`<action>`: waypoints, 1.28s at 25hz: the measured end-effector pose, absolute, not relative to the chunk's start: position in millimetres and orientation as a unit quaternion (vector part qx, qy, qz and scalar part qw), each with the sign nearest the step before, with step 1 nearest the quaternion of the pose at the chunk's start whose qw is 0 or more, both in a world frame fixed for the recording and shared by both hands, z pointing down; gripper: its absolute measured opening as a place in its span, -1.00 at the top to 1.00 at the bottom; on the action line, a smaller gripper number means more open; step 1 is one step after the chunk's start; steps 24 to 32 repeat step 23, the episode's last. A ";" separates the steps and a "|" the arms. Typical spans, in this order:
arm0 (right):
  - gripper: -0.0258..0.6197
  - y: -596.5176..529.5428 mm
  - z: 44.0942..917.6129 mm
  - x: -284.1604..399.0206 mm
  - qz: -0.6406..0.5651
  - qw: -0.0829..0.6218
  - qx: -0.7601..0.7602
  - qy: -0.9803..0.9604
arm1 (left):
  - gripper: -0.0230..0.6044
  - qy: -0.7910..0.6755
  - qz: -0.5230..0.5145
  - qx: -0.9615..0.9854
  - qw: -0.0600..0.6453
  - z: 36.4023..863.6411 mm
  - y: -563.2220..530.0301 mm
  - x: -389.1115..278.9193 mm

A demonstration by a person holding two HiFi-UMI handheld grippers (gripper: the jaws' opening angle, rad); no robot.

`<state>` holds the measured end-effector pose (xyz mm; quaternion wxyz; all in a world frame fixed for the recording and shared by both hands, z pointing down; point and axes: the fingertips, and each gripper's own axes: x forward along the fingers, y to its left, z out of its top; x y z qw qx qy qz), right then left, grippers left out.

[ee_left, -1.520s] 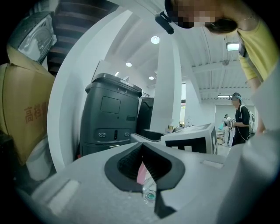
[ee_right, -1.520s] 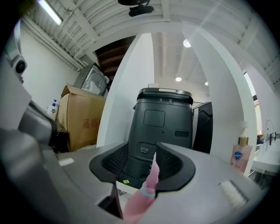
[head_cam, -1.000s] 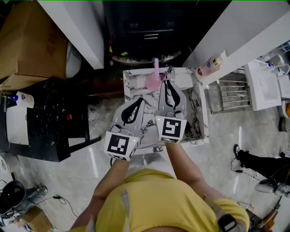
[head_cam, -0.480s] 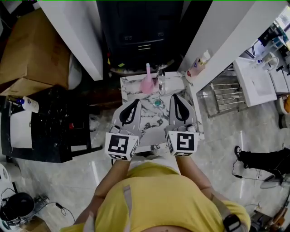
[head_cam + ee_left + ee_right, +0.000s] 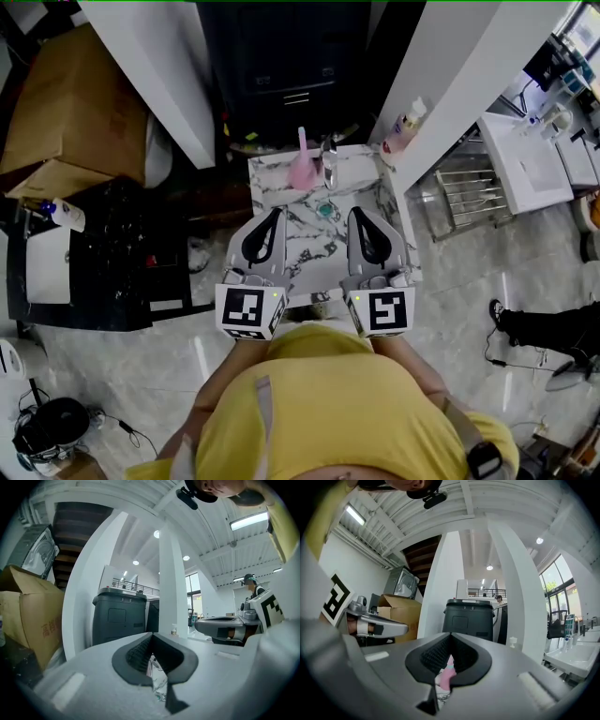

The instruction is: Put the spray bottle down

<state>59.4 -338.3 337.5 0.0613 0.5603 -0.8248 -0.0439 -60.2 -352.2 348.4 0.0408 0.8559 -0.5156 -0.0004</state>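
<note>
Pink spray bottle (image 5: 302, 169) is stood at the marble table (image 5: 361, 178)'s far edge, judged delivered; left gripper (image 5: 274, 214) and right gripper (image 5: 359, 214) are held closed, empty, over its near side.

In the right gripper view the right gripper (image 5: 450, 634) hides most of the spray bottle (image 5: 447, 675); only 1 pink sliver shows.
</note>
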 end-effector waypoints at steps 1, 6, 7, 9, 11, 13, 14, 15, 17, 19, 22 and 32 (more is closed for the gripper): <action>0.92 -337.6 338.9 59.1 -0.043 0.056 0.558 -0.827 | 0.92 -0.516 -0.001 0.856 0.040 348.3 -351.1 -59.5; 0.92 -337.5 341.8 62.7 -0.036 0.061 0.554 -0.829 | 0.92 -0.517 -0.004 0.855 0.039 347.9 -350.4 -57.1; 0.92 -338.3 341.1 64.0 -0.037 0.057 0.554 -0.830 | 0.92 -0.518 -0.005 0.854 0.039 347.4 -350.7 -56.8; 0.92 -340.2 339.8 66.0 -0.038 0.041 0.554 -0.831 | 0.92 -0.519 -0.007 0.854 0.038 346.7 -351.4 -56.0; 0.92 -341.7 335.2 66.1 -0.040 0.032 0.553 -0.831 | 0.92 -0.520 -0.008 0.854 0.038 346.3 -351.7 -54.8; 0.92 -342.0 336.1 67.4 -0.038 0.040 0.552 -0.832 | 0.92 -0.520 -0.010 0.853 0.037 346.0 -351.6 -53.3; 0.92 -341.7 340.2 69.1 -0.033 0.049 0.552 -0.832 | 0.92 -0.520 -0.010 0.853 0.037 345.9 -351.5 -52.4; 0.92 -341.6 344.3 70.7 -0.029 0.054 0.551 -0.832 | 0.92 -0.520 -0.010 0.853 0.037 345.8 -351.3 -51.5; 0.92 -342.6 348.6 72.5 -0.027 0.049 0.548 -0.835 | 0.92 -0.521 -0.011 0.853 0.035 346.0 -351.3 -49.7; 0.92 -344.3 349.3 73.8 -0.028 0.046 0.545 -0.837 | 0.92 -0.522 -0.010 0.852 0.035 346.7 -352.2 -47.8; 0.92 -346.7 349.3 76.5 -0.028 0.047 0.540 -0.840 | 0.92 -0.524 -0.010 0.851 0.035 347.3 -353.4 -44.2; 0.92 -347.5 349.2 77.4 -0.027 0.047 0.539 -0.840 | 0.92 -0.525 -0.010 0.850 0.035 347.4 -353.8 -42.9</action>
